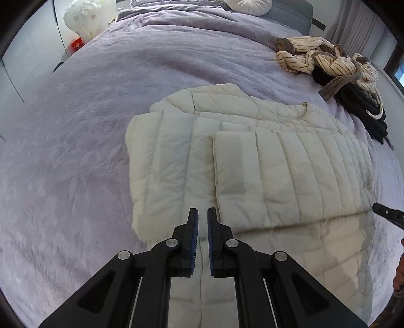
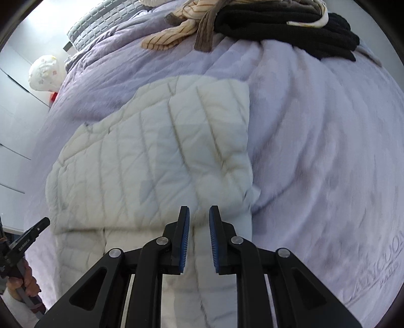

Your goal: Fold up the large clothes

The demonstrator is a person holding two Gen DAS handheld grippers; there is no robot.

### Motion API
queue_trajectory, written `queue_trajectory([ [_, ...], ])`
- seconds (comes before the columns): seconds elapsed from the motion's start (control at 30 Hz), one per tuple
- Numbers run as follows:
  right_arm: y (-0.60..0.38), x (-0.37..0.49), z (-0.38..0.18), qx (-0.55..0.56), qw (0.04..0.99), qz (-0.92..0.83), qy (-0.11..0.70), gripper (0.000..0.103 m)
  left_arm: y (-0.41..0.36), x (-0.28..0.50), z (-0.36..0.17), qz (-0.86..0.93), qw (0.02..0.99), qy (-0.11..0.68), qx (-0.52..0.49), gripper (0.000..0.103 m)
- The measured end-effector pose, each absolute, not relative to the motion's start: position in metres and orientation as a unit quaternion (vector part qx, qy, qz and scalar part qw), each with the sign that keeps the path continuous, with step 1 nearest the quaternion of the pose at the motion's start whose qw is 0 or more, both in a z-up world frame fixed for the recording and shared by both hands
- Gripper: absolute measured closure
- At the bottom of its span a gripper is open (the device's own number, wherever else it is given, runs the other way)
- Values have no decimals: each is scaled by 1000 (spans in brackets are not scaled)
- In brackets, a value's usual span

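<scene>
Blue ribbed pads line both sets of tongs. The left gripper (image 1: 201, 210) has its jaws drawn nearly together with only a narrow slit between the pads; nothing is pinched there, though the cream fabric shows through the gap beneath. The right gripper (image 2: 199, 208) stands slightly wider, also with nothing visibly clamped, hovering above the coat's near right corner.

Both point down at a cream quilted down jacket (image 1: 265, 161) lying partly folded on the bed, one panel doubled over toward 3 o'clock in the left wrist view, its neckline toward 1 o'clock. It rests on a lavender plush blanket (image 1: 88, 141). At 1 o'clock beyond the jacket lies a heap of striped beige clothing (image 1: 318, 58) touching dark black garments (image 1: 363, 111). A white round cushion (image 1: 248, 6) sits at 12 o'clock. In the right wrist view a hand (image 2: 24, 280) grips the other tool's handle at 8 o'clock.
</scene>
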State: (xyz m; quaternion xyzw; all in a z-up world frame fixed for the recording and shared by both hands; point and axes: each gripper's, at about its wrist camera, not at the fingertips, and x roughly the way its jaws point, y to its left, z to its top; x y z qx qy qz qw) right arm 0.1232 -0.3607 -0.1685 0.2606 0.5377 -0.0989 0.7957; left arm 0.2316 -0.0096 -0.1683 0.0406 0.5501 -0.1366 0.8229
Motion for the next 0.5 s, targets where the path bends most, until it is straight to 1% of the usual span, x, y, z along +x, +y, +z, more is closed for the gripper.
queue_trajectory([
  [0.07,-355,115,-167,266,791,-98,543,85,-7,223,-166,-132,824,550,44,94],
  [0.1,-352,111,-166,269,789,-97,544,83,-7,220,-165,-130,824,550,45,94],
  [0.17,-347,103,-164,274,786,-94,546,70,-6,213,-165,-125,823,552,46,94],
  [0.2,-343,99,-162,276,784,-93,548,56,-5,208,-166,-125,819,558,44,94],
  [0.23,-339,94,-160,276,783,-92,549,48,-5,204,-168,-127,815,563,45,94],
  [0.4,-324,73,-153,284,775,-82,558,47,-2,175,-171,-135,794,590,60,94],
  [0.43,-320,69,-152,284,773,-81,561,45,0,169,-170,-135,791,594,62,94],
  [0.47,-318,65,-151,284,771,-80,564,38,1,163,-170,-133,787,600,64,94],
  [0.5,-316,62,-151,286,770,-79,565,34,2,158,-171,-130,783,605,66,94],
])
